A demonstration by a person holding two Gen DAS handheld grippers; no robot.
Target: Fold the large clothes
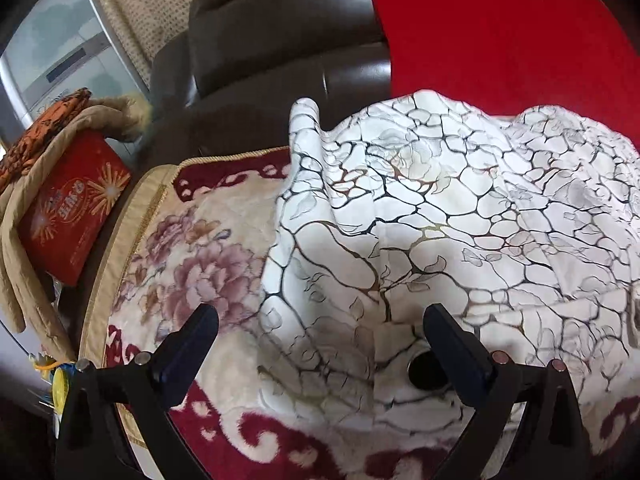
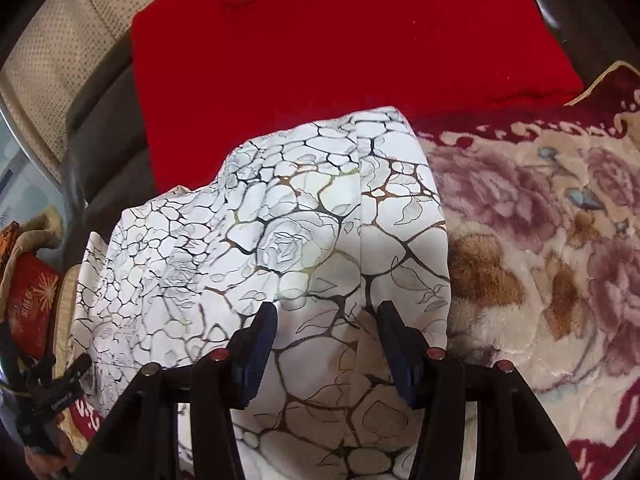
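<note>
Spread over your sofa, the plush floral blanket [image 2: 540, 264] carries the white cracked-pattern garment [image 1: 420, 220], folded and rumpled, beside red cloth [image 2: 340, 52]; your left gripper [image 1: 320, 322] gapes empty, your right gripper [image 2: 326, 320] half-spread, pressing nothing.

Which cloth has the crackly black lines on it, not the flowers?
The white garment lying in front of both tools. It has dark crackle lines all over. The fluffy blanket under it has pink flowers, and the red cloth behind is plain.

Garment [image 1: 420, 208] edges cropped (both views)
</note>
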